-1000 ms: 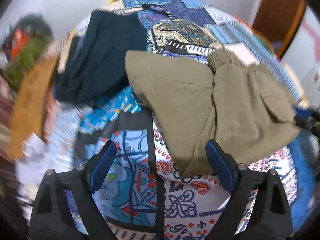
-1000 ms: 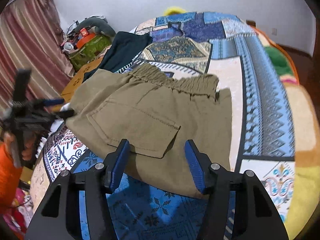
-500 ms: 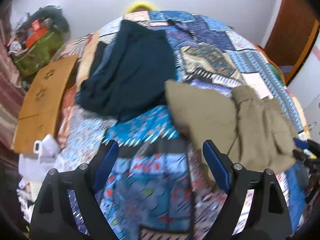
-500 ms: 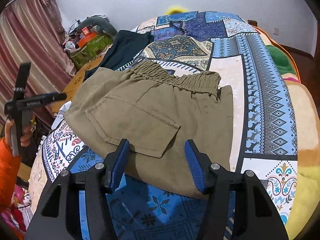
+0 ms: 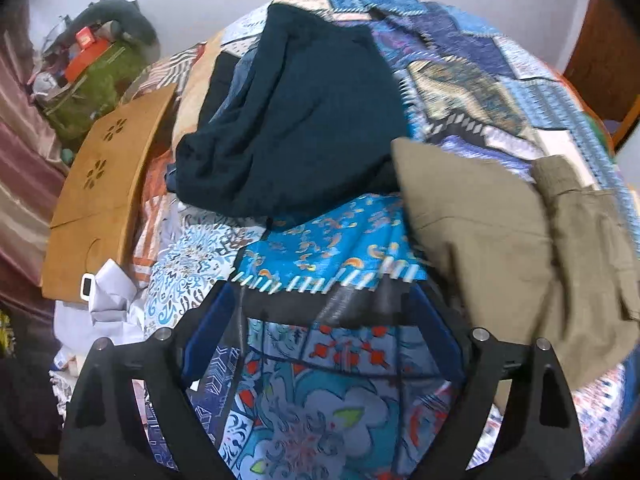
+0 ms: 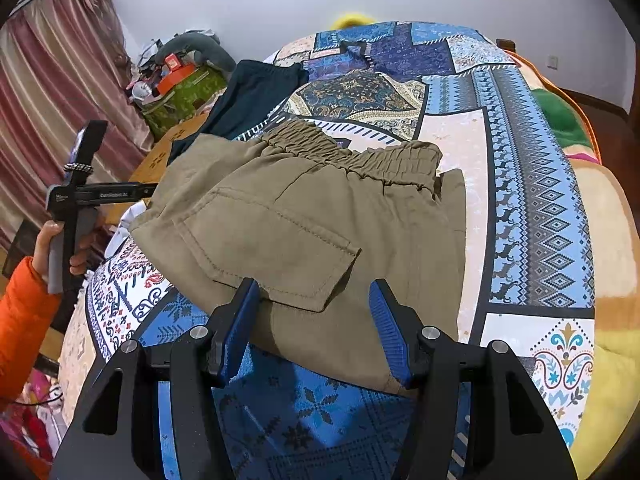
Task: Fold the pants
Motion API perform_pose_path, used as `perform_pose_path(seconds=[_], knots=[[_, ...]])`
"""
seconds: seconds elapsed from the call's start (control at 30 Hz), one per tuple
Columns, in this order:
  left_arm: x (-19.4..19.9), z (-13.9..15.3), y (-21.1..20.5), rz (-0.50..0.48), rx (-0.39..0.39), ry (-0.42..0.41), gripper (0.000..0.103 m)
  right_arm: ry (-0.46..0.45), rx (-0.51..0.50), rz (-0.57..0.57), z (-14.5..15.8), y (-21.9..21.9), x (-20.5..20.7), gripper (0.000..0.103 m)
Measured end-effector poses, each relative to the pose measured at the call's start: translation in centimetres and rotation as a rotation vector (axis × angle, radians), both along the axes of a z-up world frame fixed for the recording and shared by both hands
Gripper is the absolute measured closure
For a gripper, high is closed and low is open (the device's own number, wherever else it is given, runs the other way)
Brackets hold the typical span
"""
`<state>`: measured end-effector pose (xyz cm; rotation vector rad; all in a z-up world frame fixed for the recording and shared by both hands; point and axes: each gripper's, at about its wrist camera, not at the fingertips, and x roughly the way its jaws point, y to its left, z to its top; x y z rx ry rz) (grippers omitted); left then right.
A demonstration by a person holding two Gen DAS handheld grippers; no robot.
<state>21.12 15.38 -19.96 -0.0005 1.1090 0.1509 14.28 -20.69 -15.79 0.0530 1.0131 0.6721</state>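
1. Khaki pants (image 6: 316,224) lie folded on the patchwork bedspread (image 6: 536,208), elastic waistband at the far side and a flap pocket facing up.
2. Right claw (image 6: 316,328) hangs half open over the near hem, gripping nothing.
3. Left claw (image 5: 320,344) is wide, its jaws opening, nothing between them, over bare bedspread beside the pants.
4. My judgement: the fold looks nearly finished; press the edges flat and square.
5. Woven cotton, soft and limp; a dark garment (image 5: 296,120) lies crumpled just behind.

Soft even indoor light, left view motion-blurred (right view sharp), fisheye-bent dark corners
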Motion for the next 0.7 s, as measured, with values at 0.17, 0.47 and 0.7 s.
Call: perform_pose_path(seconds=[0.17, 0.47, 0.7], knots=[[-0.1, 3.7, -3.5, -0.116, -0.021, -0.099, 0.013, -0.032, -0.063, 0.027, 1.8, 0.2, 0.7, 0.048], [4.1, 3.8, -11.8, -0.317, -0.118, -0.095, 0.013, -0.107, -0.034, 0.031, 3.5, 1.8, 4.8, 0.039], [6.1, -1.9, -12.3, -0.328, -0.093, 0.035, 0.011, 0.067, -0.022, 0.03, -1.4, 2.6, 7.7, 0.039]])
